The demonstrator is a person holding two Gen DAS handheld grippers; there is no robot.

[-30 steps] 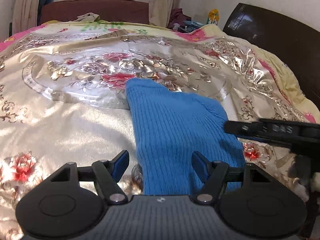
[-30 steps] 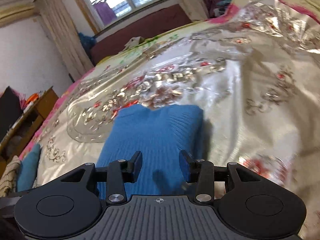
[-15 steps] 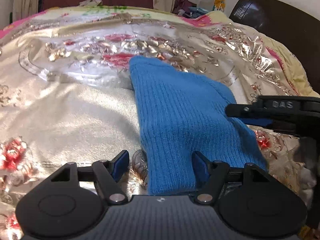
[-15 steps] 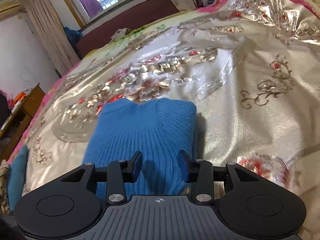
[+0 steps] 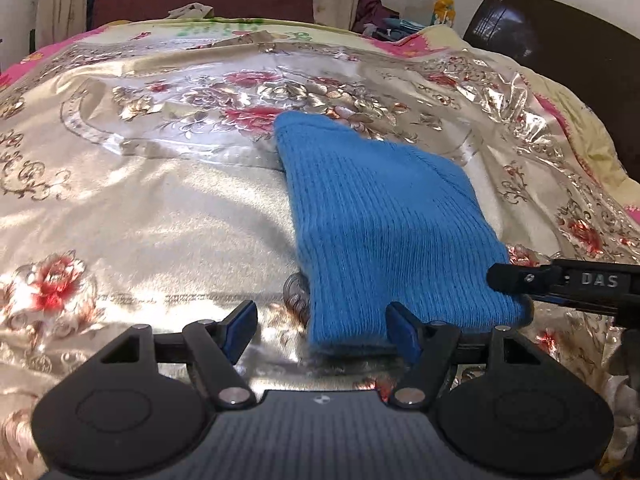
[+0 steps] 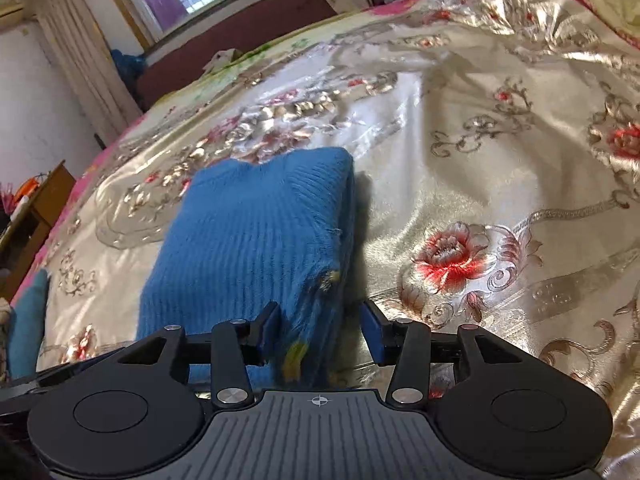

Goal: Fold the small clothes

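Beyond the blue knit (image 5: 384, 224), floral bedspread (image 5: 140, 216), dark headboard (image 5: 560, 52).

L tongs (image 5: 321, 326): my left unit, pitched down fwd. Blue pads spread wide, jaws have just been opening. Right-hand pad (image 5: 402, 330) sits at near edge of the blue knit (image 5: 384, 232); left-hand pad clear of it, so no squeeze, nothing held.

R tongs (image 6: 322, 330): my right unit, also pitched down fwd. Jaws partway apart, have just been opening. Knit's near corner lies between the pads; left-hand pad (image 6: 269, 330) at or against the fabric, other pad apart from it. Not clamped. In left view, R tongs enter from right edge, side-on, tip at knit's near right corner.
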